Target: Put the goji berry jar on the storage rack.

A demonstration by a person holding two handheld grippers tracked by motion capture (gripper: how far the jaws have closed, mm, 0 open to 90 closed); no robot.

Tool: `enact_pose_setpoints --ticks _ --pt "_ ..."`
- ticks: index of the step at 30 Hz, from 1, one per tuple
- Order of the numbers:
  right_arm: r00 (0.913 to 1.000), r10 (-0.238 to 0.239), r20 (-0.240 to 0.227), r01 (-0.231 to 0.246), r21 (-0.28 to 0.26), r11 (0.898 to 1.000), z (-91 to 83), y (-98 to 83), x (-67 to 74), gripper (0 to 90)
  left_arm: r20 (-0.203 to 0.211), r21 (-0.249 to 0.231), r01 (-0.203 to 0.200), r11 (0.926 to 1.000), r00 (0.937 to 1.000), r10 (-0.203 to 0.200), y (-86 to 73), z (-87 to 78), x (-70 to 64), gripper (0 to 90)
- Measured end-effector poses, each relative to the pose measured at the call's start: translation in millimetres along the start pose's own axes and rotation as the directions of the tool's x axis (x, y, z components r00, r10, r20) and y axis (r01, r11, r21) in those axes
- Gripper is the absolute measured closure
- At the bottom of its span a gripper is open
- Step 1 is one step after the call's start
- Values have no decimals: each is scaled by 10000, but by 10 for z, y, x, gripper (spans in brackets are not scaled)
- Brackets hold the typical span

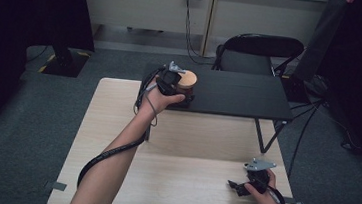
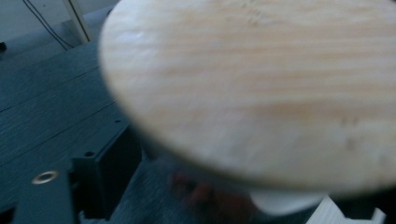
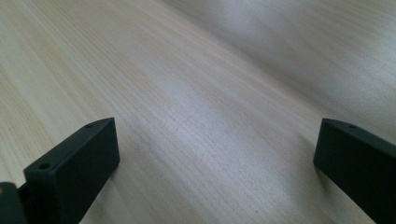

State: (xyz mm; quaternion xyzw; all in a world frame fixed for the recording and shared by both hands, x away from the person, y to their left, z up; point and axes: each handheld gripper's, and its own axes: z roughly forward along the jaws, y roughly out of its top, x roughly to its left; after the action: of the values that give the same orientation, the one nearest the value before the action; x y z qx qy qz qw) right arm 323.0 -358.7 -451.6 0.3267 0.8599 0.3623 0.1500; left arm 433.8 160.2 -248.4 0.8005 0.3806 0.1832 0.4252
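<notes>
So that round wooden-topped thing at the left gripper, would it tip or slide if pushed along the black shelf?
The round wooden-topped object looks squat with a flat lid, so it probably slides rather than tips. The wood reads stiff, so it likely won't flex. It sits near the black shelf corner by the left gripper, so a push leftward might drop it.

lab/studio | dark curtains [image 1: 28, 2] | grey carpet [image 1: 27, 117] | folding chair [image 1: 259, 52]
</notes>
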Motion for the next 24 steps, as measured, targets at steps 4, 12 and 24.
enact_pose_setpoints --ticks 4,12,24 --pt "10000 -6 1 6 10 10000 -1 2 0 0 94 -164 -13 9999 10000 14 -50 -105 35 64" --pt "10000 0 2 0 1 10000 0 0 0 0 627 -481 -242 9985 9977 272 -184 -324 86 14" --pt "10000 4 1 -4 1 10000 0 0 1 0 753 -654 -1119 9916 9903 1168 -479 -577 39 13"
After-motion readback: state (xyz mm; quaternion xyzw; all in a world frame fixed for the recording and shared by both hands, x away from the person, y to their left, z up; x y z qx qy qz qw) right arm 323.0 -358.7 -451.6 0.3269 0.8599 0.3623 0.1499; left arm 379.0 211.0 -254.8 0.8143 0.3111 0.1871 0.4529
